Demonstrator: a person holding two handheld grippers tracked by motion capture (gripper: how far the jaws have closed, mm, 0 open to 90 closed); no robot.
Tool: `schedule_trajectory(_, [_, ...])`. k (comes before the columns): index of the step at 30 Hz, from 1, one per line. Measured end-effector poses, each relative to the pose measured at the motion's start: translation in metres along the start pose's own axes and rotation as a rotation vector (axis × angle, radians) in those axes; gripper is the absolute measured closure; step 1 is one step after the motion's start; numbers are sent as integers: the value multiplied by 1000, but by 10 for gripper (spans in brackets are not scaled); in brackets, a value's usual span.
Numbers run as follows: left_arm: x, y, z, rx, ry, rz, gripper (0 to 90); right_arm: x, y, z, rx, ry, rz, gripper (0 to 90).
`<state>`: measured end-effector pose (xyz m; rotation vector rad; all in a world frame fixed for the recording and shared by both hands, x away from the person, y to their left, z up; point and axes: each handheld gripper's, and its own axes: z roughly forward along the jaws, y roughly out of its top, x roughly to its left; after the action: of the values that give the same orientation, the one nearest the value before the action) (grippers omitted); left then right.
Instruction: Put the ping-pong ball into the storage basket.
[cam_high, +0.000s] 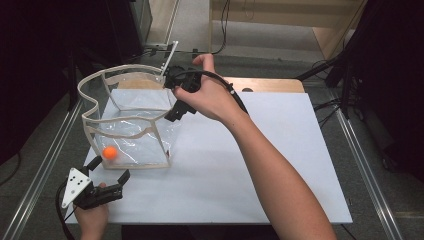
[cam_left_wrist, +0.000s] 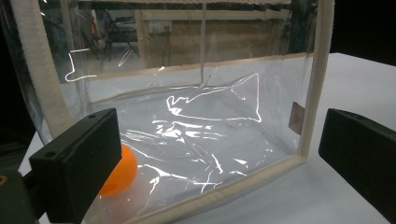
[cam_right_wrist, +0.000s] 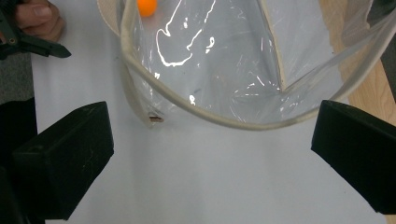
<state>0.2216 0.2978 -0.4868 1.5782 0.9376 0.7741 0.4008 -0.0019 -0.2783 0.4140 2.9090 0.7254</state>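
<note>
Right tool (cam_high: 175, 111) gapes empty – left tool (cam_high: 107, 172) open too – beside clear plastic bag (cam_high: 131, 131), round orange ball (cam_high: 110, 152) inside

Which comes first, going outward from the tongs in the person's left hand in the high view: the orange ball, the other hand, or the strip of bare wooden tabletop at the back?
1. The small orange ball, inside the clear plastic bag's near-left corner, just beyond the left tongs.
2. The right hand, at the bag's far-right rim.
3. The strip of bare wooden tabletop, along the far edge.
</note>
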Motion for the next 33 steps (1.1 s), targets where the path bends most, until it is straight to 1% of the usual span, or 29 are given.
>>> schedule_trajectory(7, [0,0,0,0,0,3,1,-2,-16,-1,-5,-2,12,0])
schedule_trajectory(13, [0,0,0,1,0,3,0,-2,-28,0,-10,-1,32,0])
schedule_trajectory(15, [0,0,0,1,1,3,1,-2,-32,2,-7,-2,31,0])
schedule_trajectory(17, [0,0,0,2,1,4,1,-2,-37,4,-10,9,31,0])
schedule_trajectory(21, [0,0,0,2,1,3,1,-3,-46,8,-13,11,41,0])
schedule_trajectory(29, [0,0,0,5,1,6,1,-1,-62,15,-27,7,62,0])
schedule_trajectory(30, [0,0,0,5,1,6,1,-1,-63,16,-27,7,55,0])
schedule_trajectory(32, [0,0,0,5,1,7,1,1,-67,19,-30,4,64,0])
schedule_trajectory(33, [0,0,0,5,1,7,1,1,-68,20,-30,4,61,0])
